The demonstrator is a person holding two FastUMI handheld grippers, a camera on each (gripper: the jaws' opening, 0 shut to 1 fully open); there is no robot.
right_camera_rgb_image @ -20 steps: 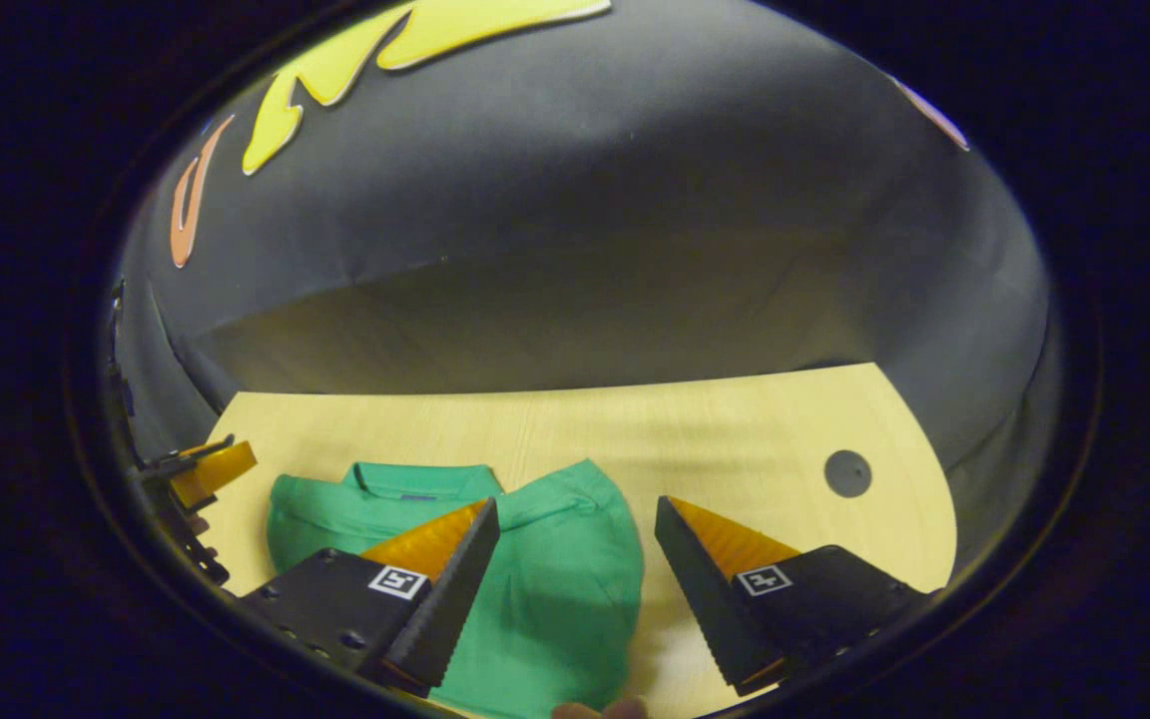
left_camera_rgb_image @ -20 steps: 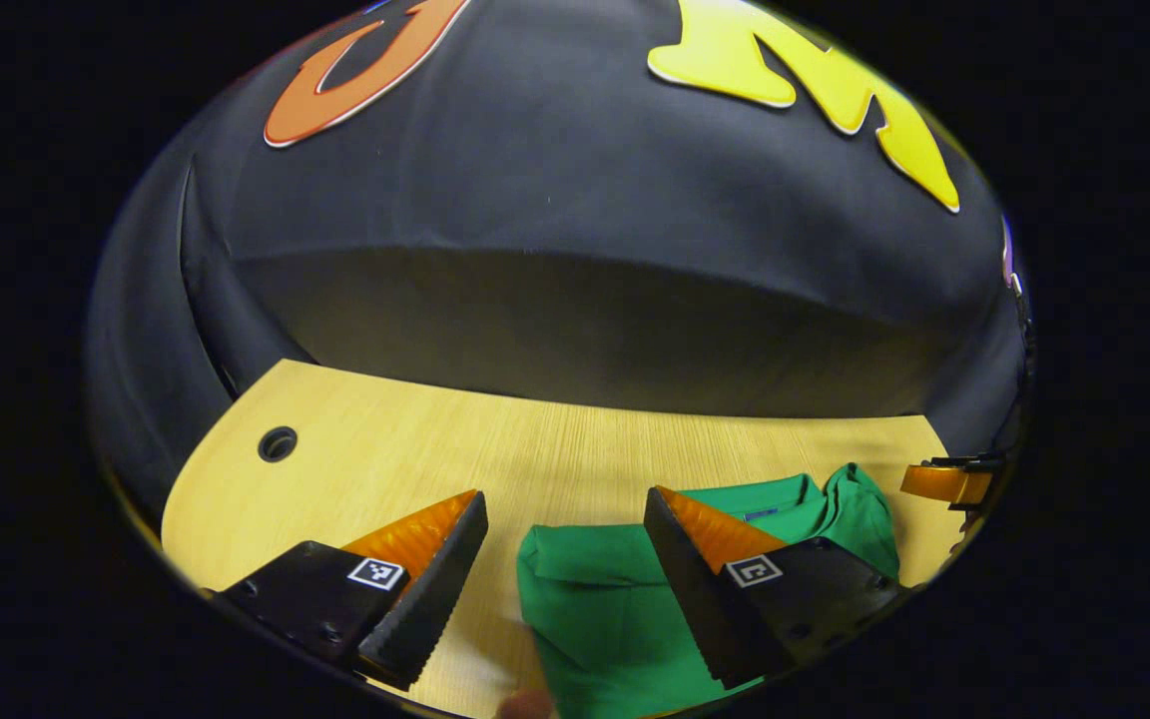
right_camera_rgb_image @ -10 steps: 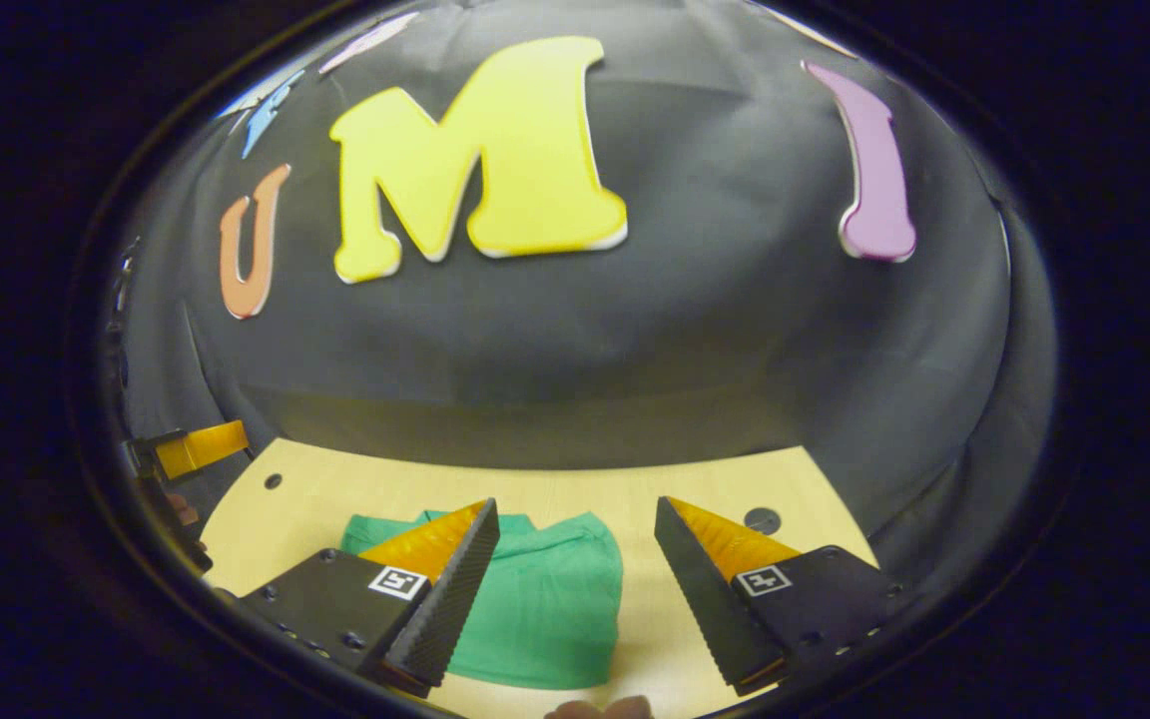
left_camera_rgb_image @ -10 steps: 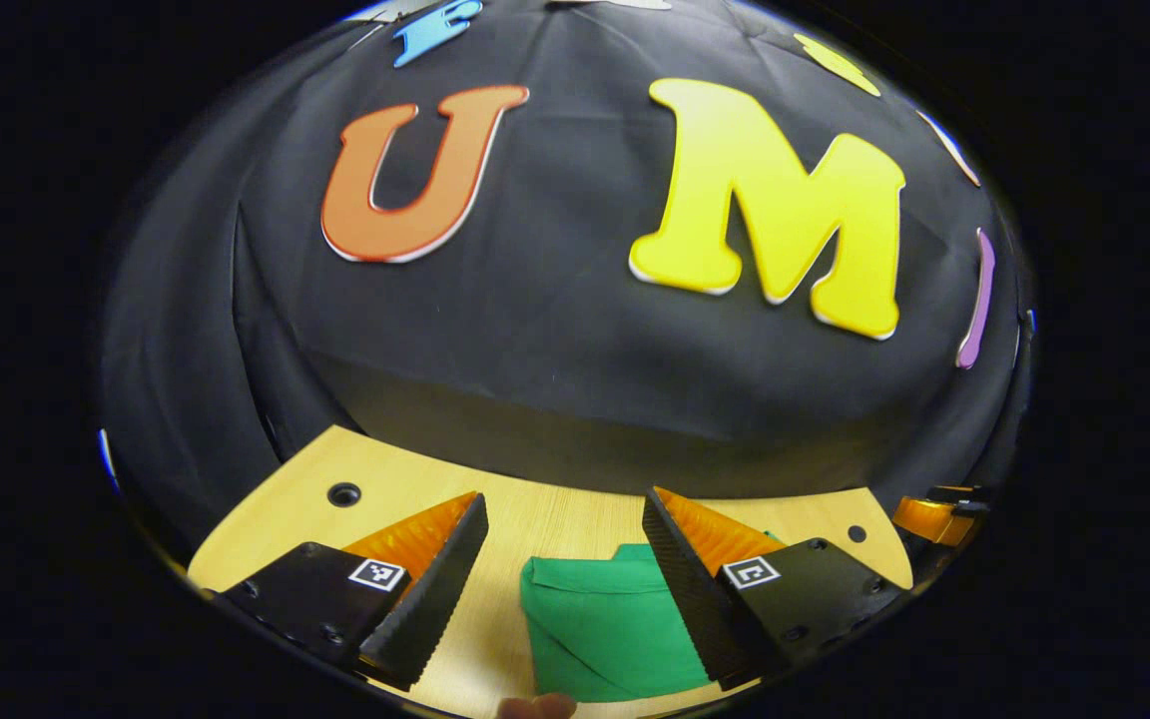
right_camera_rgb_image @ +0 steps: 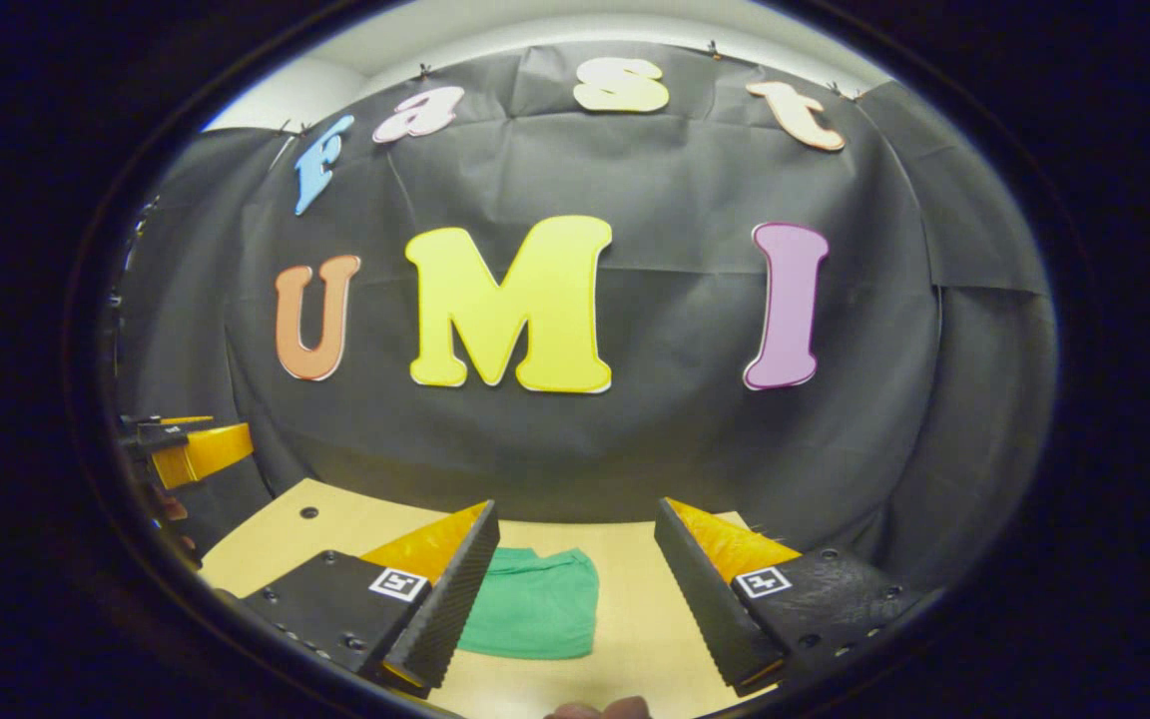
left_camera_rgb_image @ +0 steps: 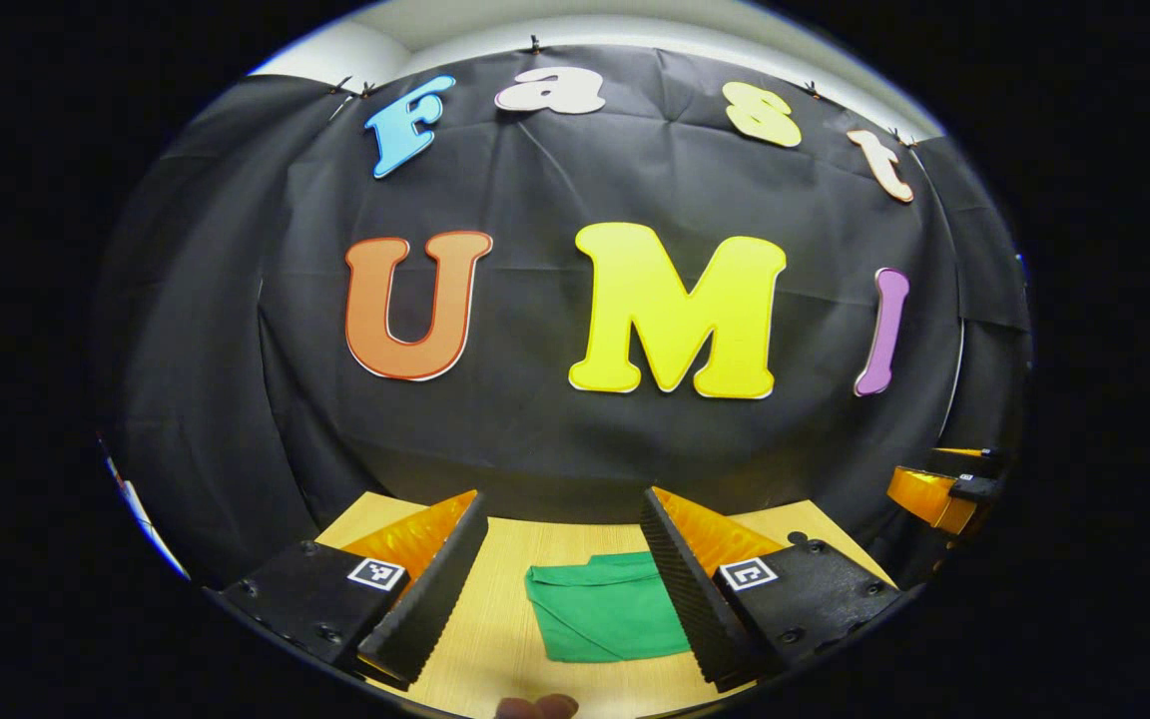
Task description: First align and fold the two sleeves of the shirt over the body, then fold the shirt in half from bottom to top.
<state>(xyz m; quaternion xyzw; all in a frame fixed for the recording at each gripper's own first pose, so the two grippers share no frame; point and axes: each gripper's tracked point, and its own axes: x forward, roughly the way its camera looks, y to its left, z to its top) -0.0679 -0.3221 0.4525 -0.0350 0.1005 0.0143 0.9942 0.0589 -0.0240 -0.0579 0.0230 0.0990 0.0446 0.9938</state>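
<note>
Left gripper view: the left claw (left_camera_rgb_image: 563, 559) sits at six o'clock with its two fingers spread wide apart, gripping nothing. Between those fingers, lower down and apart from them, a folded green fabric shirt (left_camera_rgb_image: 607, 619) lies flat as a compact rectangle on the pale wood-grain table (left_camera_rgb_image: 495, 639). The shirt's right edge is hidden behind the finger at five o'clock. A fingertip of the person's hand (left_camera_rgb_image: 535, 707) peeks in at the very bottom. At about three o'clock, near the edge, part of the right claw (left_camera_rgb_image: 939, 491) shows, held well above the table; from here I cannot tell how its fingers stand. Black cloth, the booth's wall (left_camera_rgb_image: 535, 429), rises behind the table.

Right gripper view: the right claw (right_camera_rgb_image: 575, 559) sits at six o'clock, fingers likewise spread wide and empty. The green shirt (right_camera_rgb_image: 533, 617) lies on the table (right_camera_rgb_image: 635, 639) at about seven o'clock, partly behind the left-hand finger. The left claw (right_camera_rgb_image: 191, 447) appears at nine o'clock, raised well clear of the table. Small round holes (right_camera_rgb_image: 307, 512) mark the table's far left corner.
</note>
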